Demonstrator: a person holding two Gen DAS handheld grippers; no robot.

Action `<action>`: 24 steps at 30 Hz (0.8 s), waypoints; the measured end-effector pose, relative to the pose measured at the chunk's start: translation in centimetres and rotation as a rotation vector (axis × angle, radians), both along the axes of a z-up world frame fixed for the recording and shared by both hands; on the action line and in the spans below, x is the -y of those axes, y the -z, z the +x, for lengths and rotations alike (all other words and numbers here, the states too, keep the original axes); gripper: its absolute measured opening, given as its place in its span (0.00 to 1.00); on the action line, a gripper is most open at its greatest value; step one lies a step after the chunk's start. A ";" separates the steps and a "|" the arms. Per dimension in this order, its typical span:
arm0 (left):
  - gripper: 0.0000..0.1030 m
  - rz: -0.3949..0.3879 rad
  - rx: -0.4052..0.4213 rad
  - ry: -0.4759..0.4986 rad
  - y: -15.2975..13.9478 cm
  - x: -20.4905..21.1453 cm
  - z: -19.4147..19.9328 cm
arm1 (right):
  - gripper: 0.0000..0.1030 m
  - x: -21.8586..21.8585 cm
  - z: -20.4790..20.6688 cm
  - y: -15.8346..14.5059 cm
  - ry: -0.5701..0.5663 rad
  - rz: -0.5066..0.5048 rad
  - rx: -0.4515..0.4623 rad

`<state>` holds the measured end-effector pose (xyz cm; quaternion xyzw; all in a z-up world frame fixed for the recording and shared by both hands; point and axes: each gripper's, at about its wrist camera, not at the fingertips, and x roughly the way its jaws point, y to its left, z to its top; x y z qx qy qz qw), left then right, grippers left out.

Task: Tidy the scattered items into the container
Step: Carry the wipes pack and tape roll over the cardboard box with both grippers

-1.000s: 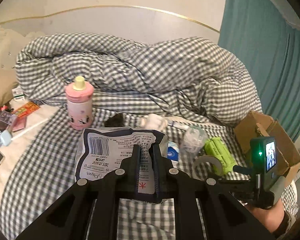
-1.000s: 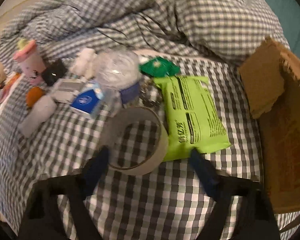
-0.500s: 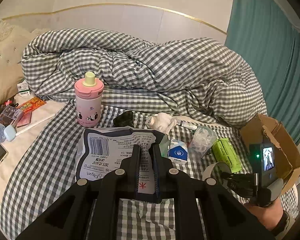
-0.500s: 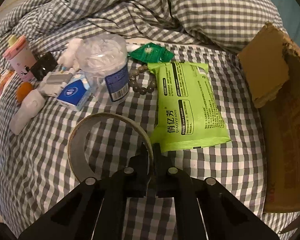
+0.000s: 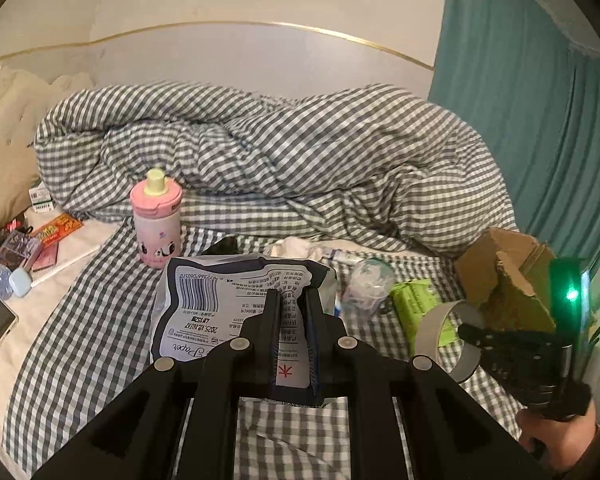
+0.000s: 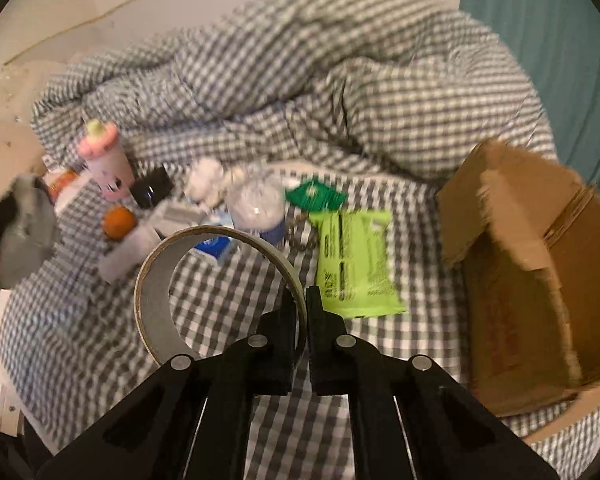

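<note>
A: Status of the right gripper (image 6: 305,304)?

B: A second ago its jaws stood wide around the tape roll (image 6: 220,280), which lay flat on the checked bed sheet (image 6: 228,304). The jaws have since closed; they now clamp the roll's wall, one finger inside the ring and one outside. The roll is off the sheet and stands on edge in front of the camera.

A: And the left gripper (image 5: 292,320)?

B: Unchanged: narrow, clamped on the white tissue pack (image 5: 220,304) with the barcode, as in both earlier frames. The pack is held above the bed.

A: Position of the container?

B: The cardboard box (image 6: 540,300) sits on the bed at the right, flaps open. In the right wrist view it now shows more of its outer side than before. The raised roll is left of it and apart from it.

A: Remaining items?

B: The green wipes pack (image 6: 352,264), clear plastic jar (image 6: 256,204), green sachet (image 6: 314,196), blue-and-white carton (image 6: 216,246) and pink bottle (image 6: 104,164) lie where they were on the sheet. The right wrist view is blurred.
</note>
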<state>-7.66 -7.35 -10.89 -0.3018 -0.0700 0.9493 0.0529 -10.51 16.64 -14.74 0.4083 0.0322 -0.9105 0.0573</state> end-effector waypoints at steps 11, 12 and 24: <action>0.11 -0.019 -0.071 0.055 -4.7 -4.6 4.3 | 0.04 -4.4 6.5 -7.1 0.049 -0.026 -0.142; 0.11 -0.020 -0.078 0.060 -5.0 -5.0 4.6 | 0.04 -4.8 7.1 -7.6 0.053 -0.027 -0.153; 0.11 -0.027 -0.118 0.108 -7.7 -9.5 7.2 | 0.04 -9.2 12.8 -12.0 0.124 -0.019 -0.260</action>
